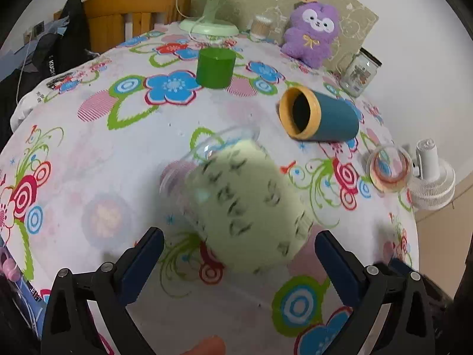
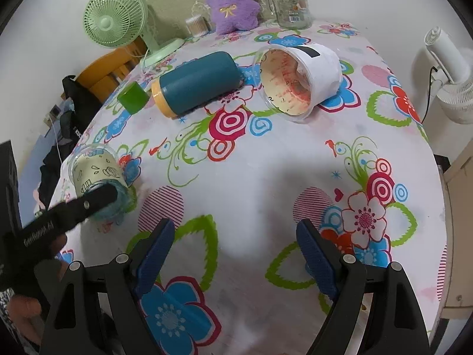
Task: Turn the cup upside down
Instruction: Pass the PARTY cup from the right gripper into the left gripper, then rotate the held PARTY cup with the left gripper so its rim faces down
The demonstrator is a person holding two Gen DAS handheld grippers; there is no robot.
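On the worktop (image 2: 251, 177), which wears a flowered cloth, four cups can be counted, taken left to right in the right wrist view. A pale green cup (image 2: 97, 183) lies at the left edge with its clear rim pointing away from the left gripper. Next comes a small dark green cup (image 2: 133, 98), the only one already mouth-down. Then a blue cup with a yellow rim (image 2: 196, 84) lies on its side, and last a white cup (image 2: 298, 78) lies on its side with its mouth facing the camera.

The left gripper (image 1: 239, 247) has its jaws spread wide on either side of the pale green cup (image 1: 242, 204). No pad looks pressed to it, though blur keeps that from being certain. The cup sits tilted between them, bottom nearest the camera. That placement suits a grip around the body, so the wrist could roll the mouth down.

The right gripper (image 2: 236, 248) also has its jaws spread, with nothing between them, over bare cloth well apart from every cup. It seems to be simply waiting.

Along the back stand one green fan (image 2: 118, 17), one purple plush toy (image 2: 232, 3) and one glass jar (image 2: 291, 3). One white fan (image 2: 446, 71) stands off the right edge.
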